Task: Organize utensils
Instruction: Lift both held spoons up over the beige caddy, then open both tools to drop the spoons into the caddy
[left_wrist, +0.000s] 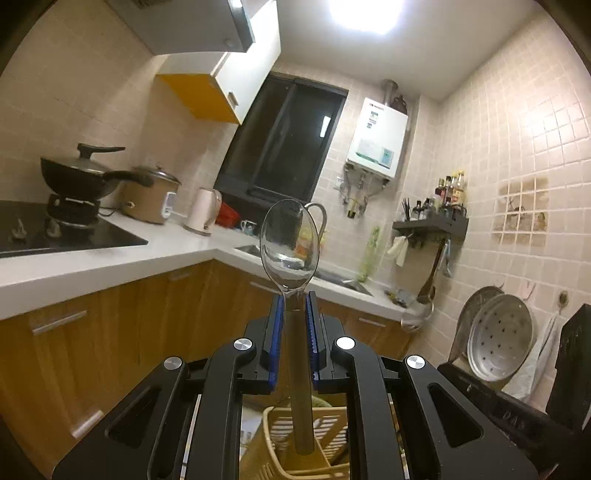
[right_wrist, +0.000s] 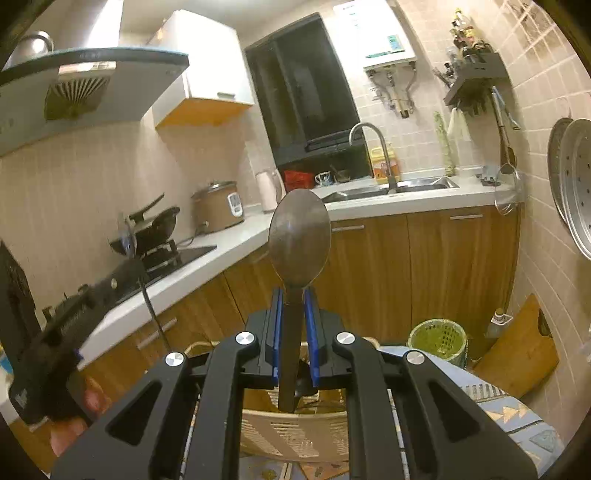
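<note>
Facing green bin (right_wrist: 439, 338), right view only

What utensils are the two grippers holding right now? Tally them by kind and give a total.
Spoons: 2 (left spoon in the left gripper; right spoon in the right gripper)
Other kinds: 0
Total: 2

left spoon (left_wrist: 289, 247): shiny silver bowl, olive-brown handle
right spoon (right_wrist: 299, 245): dull grey-brown
gripper pads (left_wrist: 276, 325): blue, ribbed
basket (right_wrist: 295, 430): cream, slatted
cloth (right_wrist: 517, 417): pale blue, triangle pattern
bin (right_wrist: 439, 338): green mesh
countertop (left_wrist: 110, 258): white
</note>
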